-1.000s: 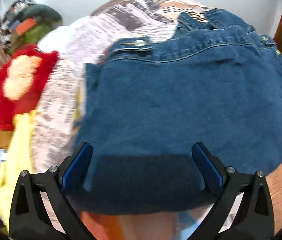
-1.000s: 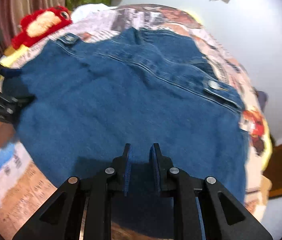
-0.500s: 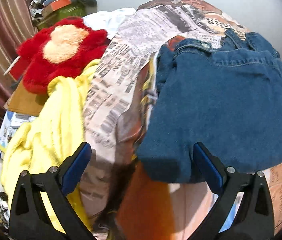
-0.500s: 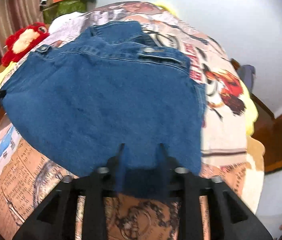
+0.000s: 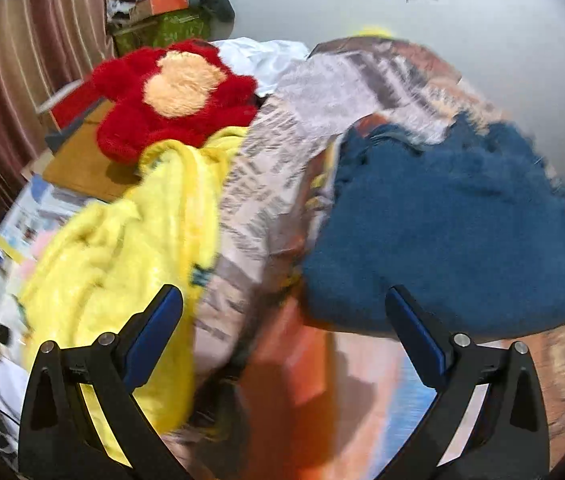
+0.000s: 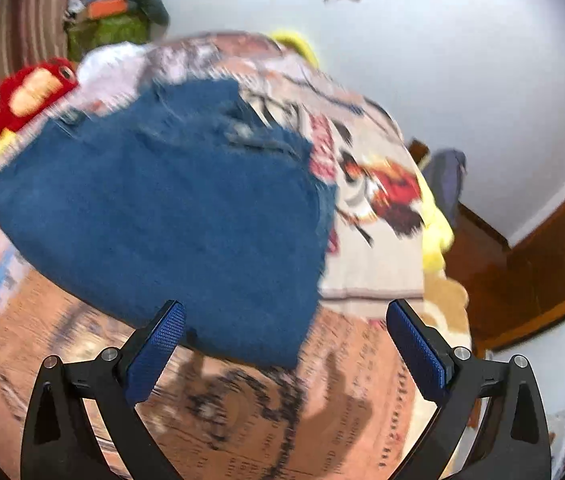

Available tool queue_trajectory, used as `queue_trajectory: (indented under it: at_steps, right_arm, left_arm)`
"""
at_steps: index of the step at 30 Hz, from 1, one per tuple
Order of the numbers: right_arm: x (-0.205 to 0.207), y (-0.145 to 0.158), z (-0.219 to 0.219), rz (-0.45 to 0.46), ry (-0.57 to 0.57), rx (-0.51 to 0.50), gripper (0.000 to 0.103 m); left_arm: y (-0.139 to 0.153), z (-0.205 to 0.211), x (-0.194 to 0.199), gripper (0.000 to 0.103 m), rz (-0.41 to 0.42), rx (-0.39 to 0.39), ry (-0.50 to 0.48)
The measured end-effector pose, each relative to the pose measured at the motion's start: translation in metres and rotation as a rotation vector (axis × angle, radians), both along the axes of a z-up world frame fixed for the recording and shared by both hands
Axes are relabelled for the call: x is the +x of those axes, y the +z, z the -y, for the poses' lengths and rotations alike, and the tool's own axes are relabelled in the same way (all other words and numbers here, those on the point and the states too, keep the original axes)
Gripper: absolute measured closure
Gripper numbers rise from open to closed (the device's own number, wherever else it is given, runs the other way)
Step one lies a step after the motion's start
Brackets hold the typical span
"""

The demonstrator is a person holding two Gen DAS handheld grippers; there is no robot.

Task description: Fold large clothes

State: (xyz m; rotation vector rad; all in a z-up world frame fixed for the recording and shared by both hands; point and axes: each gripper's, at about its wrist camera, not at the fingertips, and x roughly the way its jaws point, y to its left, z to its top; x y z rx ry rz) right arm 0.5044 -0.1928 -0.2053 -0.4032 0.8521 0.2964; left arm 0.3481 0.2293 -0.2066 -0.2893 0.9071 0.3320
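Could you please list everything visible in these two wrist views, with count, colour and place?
denim garment: one, blue, folded on the bed
bedspread: one, newsprint pattern in orange and cream, under the denim
blanket: one, yellow, heaped left of the denim
plush toy: one, red with tan face, behind the blanket
white cloth: one, behind the toy
green box: one, far corner, clutter on top
curtain: one, striped reddish, far left
left gripper: black, blue pads, open, empty
right gripper: black, blue pads, open, empty
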Motion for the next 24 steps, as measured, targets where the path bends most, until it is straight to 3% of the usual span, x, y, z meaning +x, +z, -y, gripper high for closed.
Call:
queue_trajectory:
  at_steps: [4, 8, 14, 17, 19, 24]
  right_arm:
    - [-0.005, 0.019, -0.027, 0.020, 0.061, 0.073, 0.003]
    - [-0.001, 0.016, -0.054, -0.028, 0.115, 0.119, 0.003]
    - [0.023, -0.028, -0.076, -0.161, 0.127, 0.124, 0.003]
    - [0.033, -0.055, -0.078, -0.250, 0.108, 0.129, 0.002]
    - [0.034, -0.064, -0.076, -0.241, 0.101, 0.154, 0.000]
    - [0.033, -0.065, -0.075, -0.232, 0.119, 0.176, 0.000]
  left_arm:
    - [-0.004, 0.010, 0.002, 0.000, 0.031, -0.182, -0.016]
    - [-0.021, 0.023, 0.012, 0.000, 0.025, -0.367, -0.028]
    - [-0.051, 0.043, 0.037, 0.000, -0.015, -0.505, -0.079]
    - [-0.070, 0.046, 0.052, 0.004, -0.031, -0.645, -0.082]
    - [-0.082, 0.046, 0.063, 0.005, -0.032, -0.719, -0.078]
    - [-0.086, 0.040, 0.080, 0.005, 0.046, -0.711, -0.048]
